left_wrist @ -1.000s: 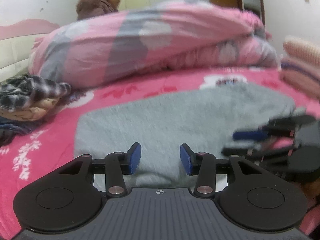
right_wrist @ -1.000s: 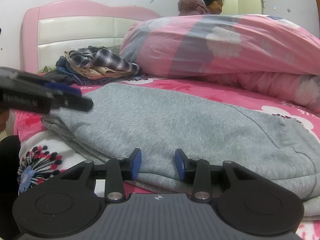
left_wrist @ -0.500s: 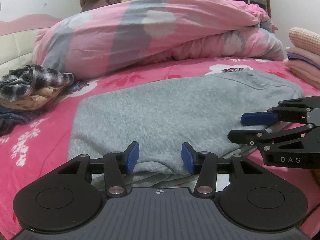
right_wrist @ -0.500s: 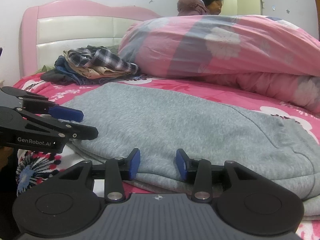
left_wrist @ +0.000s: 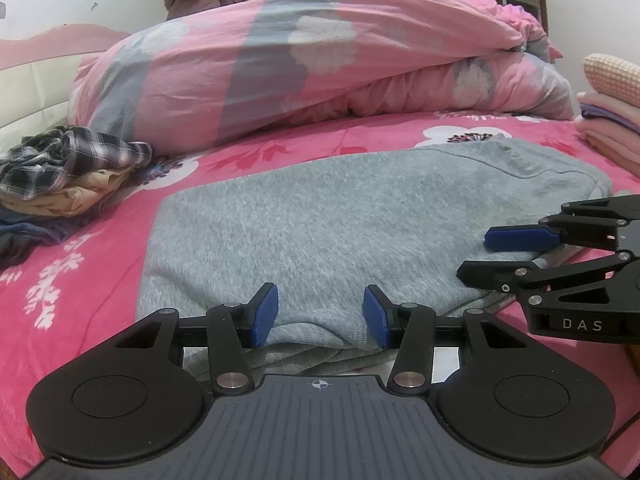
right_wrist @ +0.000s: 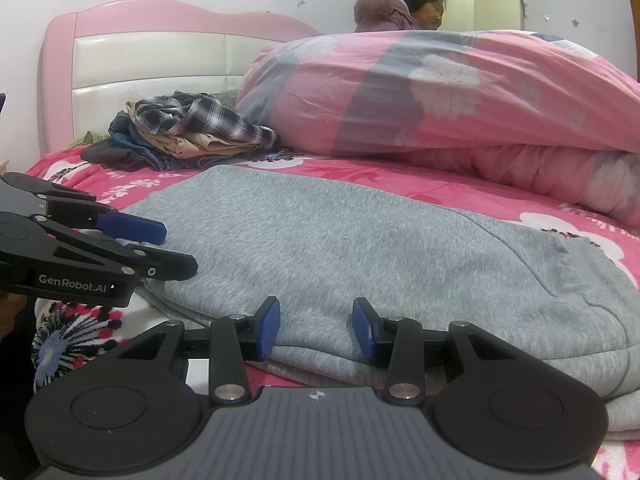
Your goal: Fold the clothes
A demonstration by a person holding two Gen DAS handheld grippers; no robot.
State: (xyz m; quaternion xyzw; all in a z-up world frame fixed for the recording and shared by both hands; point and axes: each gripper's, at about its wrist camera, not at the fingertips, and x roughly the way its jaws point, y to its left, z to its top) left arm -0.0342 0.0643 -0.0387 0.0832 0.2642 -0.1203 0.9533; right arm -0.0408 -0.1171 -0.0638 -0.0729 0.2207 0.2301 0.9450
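Note:
A grey sweatshirt [left_wrist: 340, 232] lies flat on the pink floral bed sheet [left_wrist: 80, 248], folded over on itself along its near edge. My left gripper [left_wrist: 320, 314] sits at that near edge, jaws apart, with the fabric's fold lying loose between the blue pads. My right gripper [right_wrist: 316, 326] stands the same way further along the sweatshirt [right_wrist: 360, 248], pads clear of the cloth. Each gripper shows in the other's view: the right gripper [left_wrist: 474, 254] at the garment's right corner, the left gripper [right_wrist: 180, 250] at its left corner, both turned sideways with fingers parted.
A rolled pink and grey duvet [left_wrist: 320, 60] fills the far side of the bed. A heap of clothes topped by a plaid shirt [right_wrist: 192, 128] lies by the pink headboard [right_wrist: 152, 60]. Folded pink items [left_wrist: 612, 120] are stacked at the right. A person [right_wrist: 400, 8] sits behind the duvet.
In the right wrist view the left gripper has dropped from above the sweatshirt to its near corner. The left view has steadied from a blur. Both jaws look slightly wider.

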